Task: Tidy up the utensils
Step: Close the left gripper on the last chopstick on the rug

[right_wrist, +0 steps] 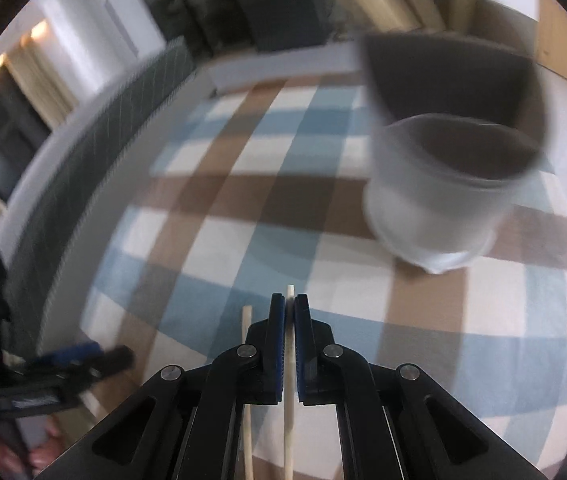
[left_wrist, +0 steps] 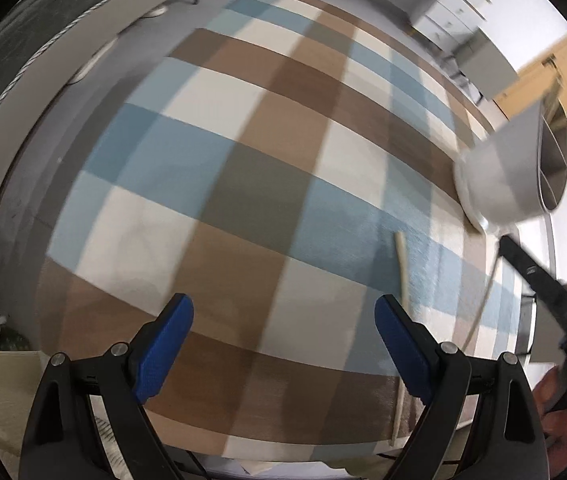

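The right gripper (right_wrist: pixel 290 304) was closed on one pale chopstick (right_wrist: pixel 289 360), which stood between its blue pads with the tip a little beyond them. A second chopstick (right_wrist: pixel 246 360) lay on the checked cloth (right_wrist: pixel 203 220) just beside it, at its left, untouched. In the left wrist view this second chopstick (left_wrist: pixel 401 264) lay close to the right finger of the left gripper (left_wrist: pixel 283 320), whose jaws stood wide apart and held nothing.

The white utensil holder (right_wrist: pixel 443 184) stood upright on the cloth, ahead and to the right of the right gripper, well apart from it; its picture was blurred. In the left view the holder (left_wrist: pixel 503 172) was near the right border of the cloth.

Much of the cloth between the grippers and the holder was free. Both grippers pointed steeply down toward the table. A part of a hand (left_wrist: pixel 559 400) showed at the right edge of the left view.
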A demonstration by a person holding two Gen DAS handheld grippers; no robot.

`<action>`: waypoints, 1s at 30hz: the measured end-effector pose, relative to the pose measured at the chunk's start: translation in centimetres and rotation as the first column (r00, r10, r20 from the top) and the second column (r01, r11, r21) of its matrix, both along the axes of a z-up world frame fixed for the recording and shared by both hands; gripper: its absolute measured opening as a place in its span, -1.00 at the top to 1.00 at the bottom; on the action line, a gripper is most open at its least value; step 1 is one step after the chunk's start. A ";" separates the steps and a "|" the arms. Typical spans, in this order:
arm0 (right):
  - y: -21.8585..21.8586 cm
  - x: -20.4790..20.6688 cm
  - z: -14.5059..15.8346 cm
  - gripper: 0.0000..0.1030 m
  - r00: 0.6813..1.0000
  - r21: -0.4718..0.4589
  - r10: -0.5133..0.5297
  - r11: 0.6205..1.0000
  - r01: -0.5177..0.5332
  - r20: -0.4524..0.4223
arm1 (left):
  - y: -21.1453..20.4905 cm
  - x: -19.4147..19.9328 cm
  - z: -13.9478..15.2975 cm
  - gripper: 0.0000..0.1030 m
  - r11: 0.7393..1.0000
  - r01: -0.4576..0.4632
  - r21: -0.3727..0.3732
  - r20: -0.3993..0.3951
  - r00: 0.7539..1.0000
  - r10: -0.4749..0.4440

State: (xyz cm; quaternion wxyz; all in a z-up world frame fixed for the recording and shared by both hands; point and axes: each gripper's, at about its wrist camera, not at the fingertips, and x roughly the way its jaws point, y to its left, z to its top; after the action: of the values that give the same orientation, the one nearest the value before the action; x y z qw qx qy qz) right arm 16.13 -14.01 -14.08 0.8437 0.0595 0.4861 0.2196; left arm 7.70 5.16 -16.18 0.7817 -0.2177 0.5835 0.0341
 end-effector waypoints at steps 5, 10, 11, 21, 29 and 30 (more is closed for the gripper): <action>-4.0 -0.7 1.6 0.93 0.994 0.116 -0.095 0.989 0.089 0.052 | -2.7 0.7 0.1 -0.73 0.997 0.074 0.012 0.007 0.997 -0.074; -7.5 -1.5 2.1 0.93 0.986 0.199 -0.156 0.970 0.140 0.065 | -4.5 1.8 0.3 -0.73 0.992 0.112 0.051 0.003 0.994 -0.112; -8.1 -1.6 2.3 0.93 0.983 0.210 -0.169 0.966 0.151 0.070 | -4.7 2.1 0.4 -0.73 0.993 0.109 0.050 0.007 0.994 -0.110; -10.9 -3.0 5.3 0.93 0.954 0.269 -0.235 0.946 0.181 0.188 | -8.3 6.7 -0.5 -0.33 0.975 0.183 0.123 -0.079 0.982 -0.174; -12.3 -3.5 6.2 0.93 0.941 0.316 -0.261 0.930 0.186 0.214 | -9.7 8.0 -1.7 0.26 0.965 0.191 0.179 -0.162 0.973 -0.163; -12.4 -3.5 6.3 0.93 0.940 0.322 -0.263 0.928 0.186 0.216 | -10.0 8.1 -1.7 0.43 0.963 0.197 0.184 -0.165 0.972 -0.168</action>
State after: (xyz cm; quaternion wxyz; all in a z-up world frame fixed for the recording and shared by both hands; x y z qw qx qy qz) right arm 12.60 -26.45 -7.75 0.9003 0.2123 0.3250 0.1968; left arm 15.80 -4.79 -17.90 0.7540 -0.0803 0.6509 0.0360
